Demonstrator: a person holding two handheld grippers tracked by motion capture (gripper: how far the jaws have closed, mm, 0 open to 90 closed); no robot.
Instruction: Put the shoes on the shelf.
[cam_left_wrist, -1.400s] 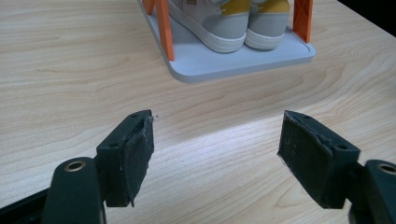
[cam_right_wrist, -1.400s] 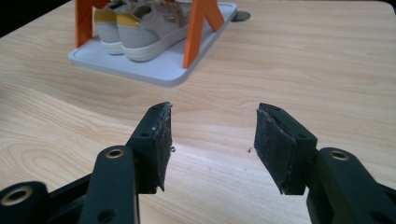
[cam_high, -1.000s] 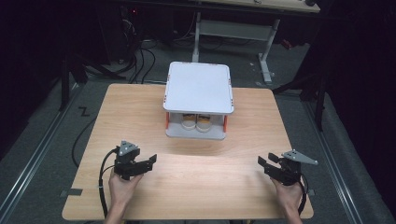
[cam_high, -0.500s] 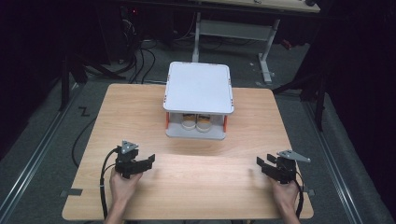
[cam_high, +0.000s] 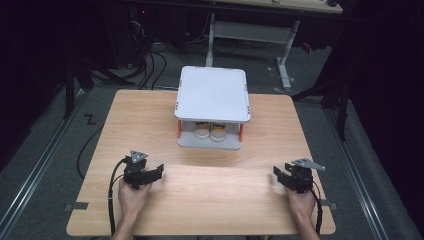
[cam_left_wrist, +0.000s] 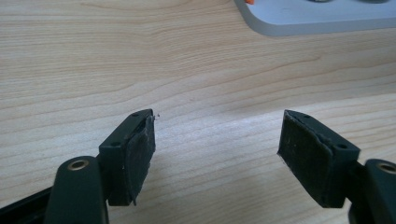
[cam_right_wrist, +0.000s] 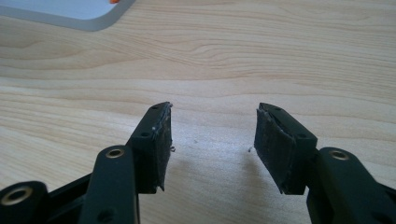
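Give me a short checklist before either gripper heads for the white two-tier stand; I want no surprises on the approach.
1. Left gripper jaws open, nothing between them: ok.
2. Right gripper jaws open, nothing between them: ok.
3. Bare wooden table between both grippers and the white stand: ok.
4. Stand upright, well in from the table's edges: ok.
5. Two round items sit on the lower shelf: ok.
6. What those items are: cannot tell.

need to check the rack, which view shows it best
The high view: the whole white rack shows, with two cups on its lower shelf. The left gripper view and right gripper view each catch just a corner of its base.
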